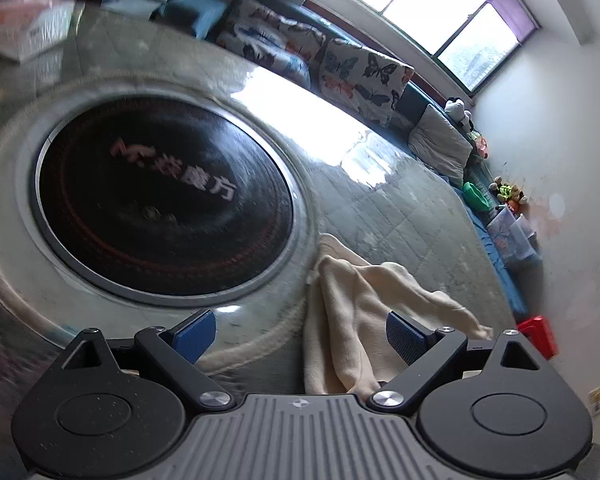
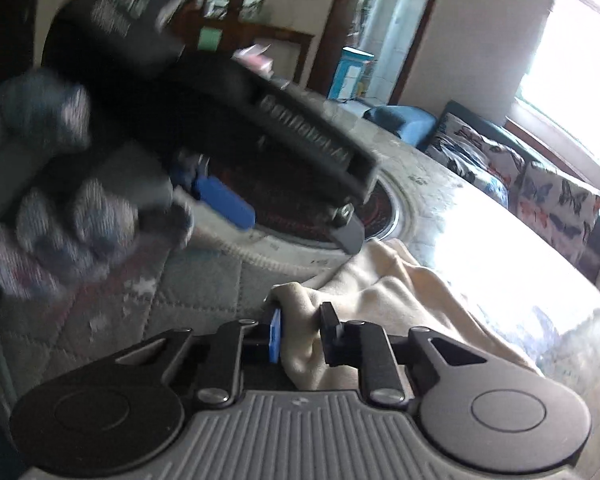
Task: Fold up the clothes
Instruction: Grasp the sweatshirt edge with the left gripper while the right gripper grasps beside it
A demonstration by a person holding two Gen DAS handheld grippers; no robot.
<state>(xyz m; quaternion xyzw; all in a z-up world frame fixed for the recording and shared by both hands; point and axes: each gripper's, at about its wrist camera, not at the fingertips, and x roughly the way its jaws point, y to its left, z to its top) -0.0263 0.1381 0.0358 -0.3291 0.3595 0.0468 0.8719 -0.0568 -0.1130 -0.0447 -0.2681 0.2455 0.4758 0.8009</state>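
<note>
Cream cloth (image 2: pixel 380 292) pinched in right tongs (image 2: pixel 300 336); left tongs (image 1: pixel 300 338) spread beside hotplate (image 1: pixel 164 196).

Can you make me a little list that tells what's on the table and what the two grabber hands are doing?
surface: round glass-topped table with a quilted cover under the glass
centre: black round hotplate with writing on it
cloth: cream soft garment, rumpled, lying beside the hotplate
right gripper: shut on an edge of the garment
left gripper: open, above the garment, holding nothing
hand: grey knitted glove holding the left gripper, blurred
background: butterfly-print cushions under a window
</note>
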